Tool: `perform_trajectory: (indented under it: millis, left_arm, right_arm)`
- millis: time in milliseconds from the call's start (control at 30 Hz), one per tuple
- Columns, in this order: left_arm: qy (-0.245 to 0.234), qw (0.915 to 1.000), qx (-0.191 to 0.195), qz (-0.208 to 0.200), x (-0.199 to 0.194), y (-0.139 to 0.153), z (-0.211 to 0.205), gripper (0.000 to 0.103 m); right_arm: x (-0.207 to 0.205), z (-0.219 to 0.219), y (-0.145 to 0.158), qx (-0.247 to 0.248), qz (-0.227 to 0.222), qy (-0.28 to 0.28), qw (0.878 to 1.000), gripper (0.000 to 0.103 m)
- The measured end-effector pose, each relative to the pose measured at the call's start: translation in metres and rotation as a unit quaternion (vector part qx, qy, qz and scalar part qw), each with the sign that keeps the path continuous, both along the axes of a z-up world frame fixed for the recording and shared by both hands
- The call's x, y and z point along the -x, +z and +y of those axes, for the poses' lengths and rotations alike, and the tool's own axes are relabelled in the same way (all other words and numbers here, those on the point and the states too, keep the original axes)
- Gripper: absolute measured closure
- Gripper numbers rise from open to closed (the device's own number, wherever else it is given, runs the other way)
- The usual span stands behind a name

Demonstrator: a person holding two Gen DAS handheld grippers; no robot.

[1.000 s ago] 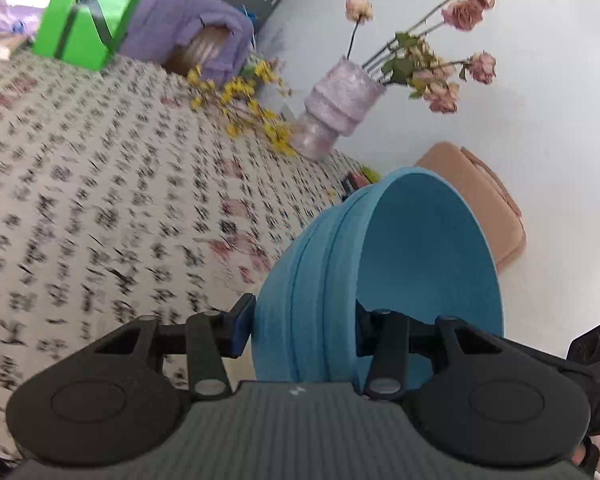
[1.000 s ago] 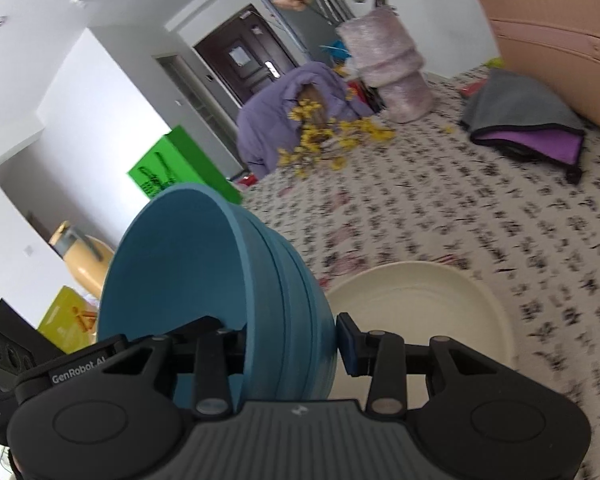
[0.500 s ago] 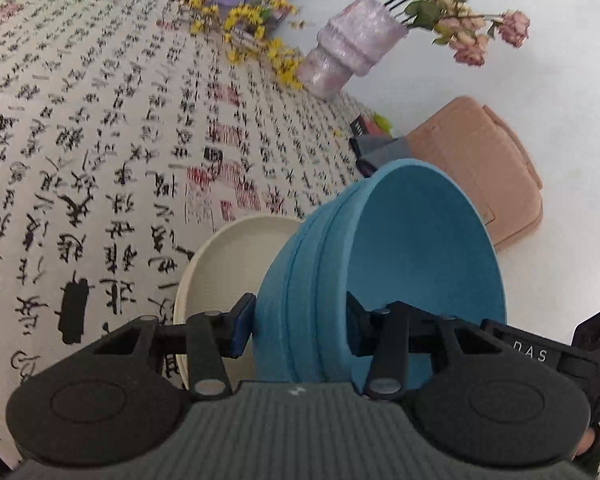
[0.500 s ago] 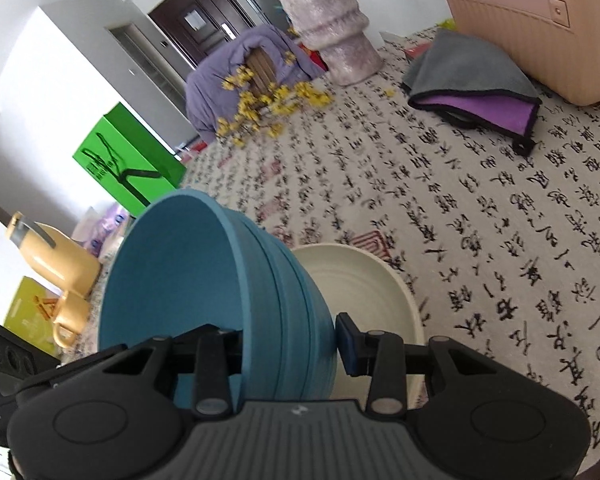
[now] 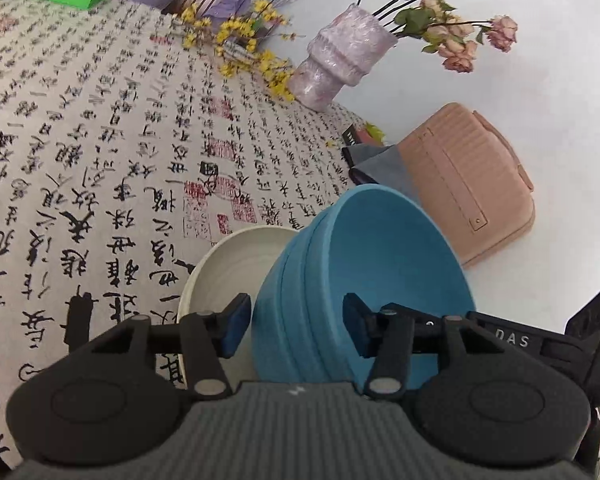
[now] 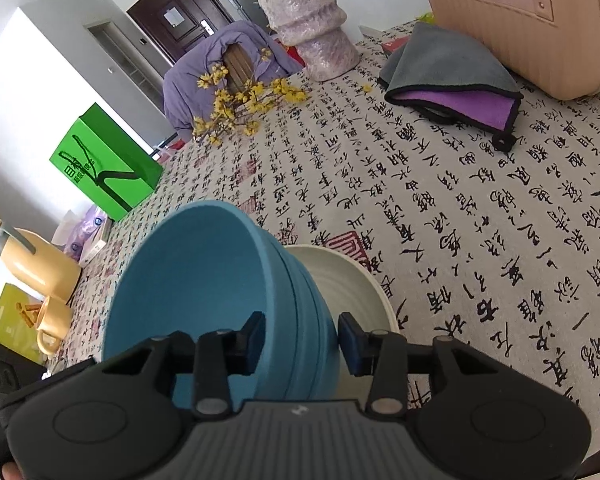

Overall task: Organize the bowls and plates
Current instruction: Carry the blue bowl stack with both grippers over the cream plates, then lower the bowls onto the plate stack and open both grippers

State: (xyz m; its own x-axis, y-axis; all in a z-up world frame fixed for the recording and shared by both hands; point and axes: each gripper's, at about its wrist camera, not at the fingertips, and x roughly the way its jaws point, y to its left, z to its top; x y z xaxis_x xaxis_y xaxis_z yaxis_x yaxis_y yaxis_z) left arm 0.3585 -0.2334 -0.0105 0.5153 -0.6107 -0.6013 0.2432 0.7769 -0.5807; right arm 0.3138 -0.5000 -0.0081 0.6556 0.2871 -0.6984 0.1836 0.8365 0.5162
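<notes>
Bowl [image 5: 364,280] lowered over plate [image 5: 220,272] since a second ago; left tongs [image 5: 296,330] and right tongs [image 6: 300,338] clenched on its wall. Stacking nearly done.

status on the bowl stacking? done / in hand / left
Done: nothing visibly finished; the cream bowl sits alone on the tablecloth. In hand: both claws, left claw and right claw, grip opposite rims of the tilted blue bowl stack, held over the cream bowl. Left: lower the stack into it and release.
</notes>
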Motion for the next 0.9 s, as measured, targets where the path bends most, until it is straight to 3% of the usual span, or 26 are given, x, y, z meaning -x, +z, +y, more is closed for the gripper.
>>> perform_trajectory:
  millis: [67,100,267,367,533,633,767,900]
  left_arm:
    - [0.0,0.9999,-0.005,-0.012,0.005,0.005,0.002,0.049]
    - [-0.001,0.9998,-0.006,-0.016,0.008,0.007,0.003,0.048]
    - [0.006,0.9982,-0.019,-0.057,0.025,0.025,0.009,0.036]
    - [0.023,0.9939,-0.04,-0.1,0.041,0.039,0.015,0.025]
    - [0.054,0.974,-0.098,-0.196,0.081,0.061,0.025,0.014]
    - [0.069,0.9605,-0.128,-0.237,0.107,0.069,0.035,0.009]
    - [0.084,0.9436,-0.16,-0.277,0.138,0.073,0.048,0.004]
    - [0.098,0.9297,-0.184,-0.304,0.171,0.072,0.065,0.003]
  right_arm:
    - [0.004,-0.001,0.003,-0.005,-0.009,-0.009,1.0,0.055]
    - [0.005,-0.001,0.006,-0.003,-0.014,-0.012,1.0,0.045]
    - [0.024,0.012,0.031,0.056,-0.064,-0.013,0.996,0.042]
    - [0.041,0.025,0.051,0.107,-0.109,-0.009,0.988,0.033]
    - [0.075,0.053,0.079,0.19,-0.197,0.01,0.962,0.018]
    - [0.093,0.073,0.089,0.227,-0.237,0.026,0.944,0.018]
    - [0.117,0.099,0.09,0.249,-0.283,0.043,0.925,0.017]
    - [0.142,0.121,0.084,0.25,-0.311,0.053,0.915,0.017]
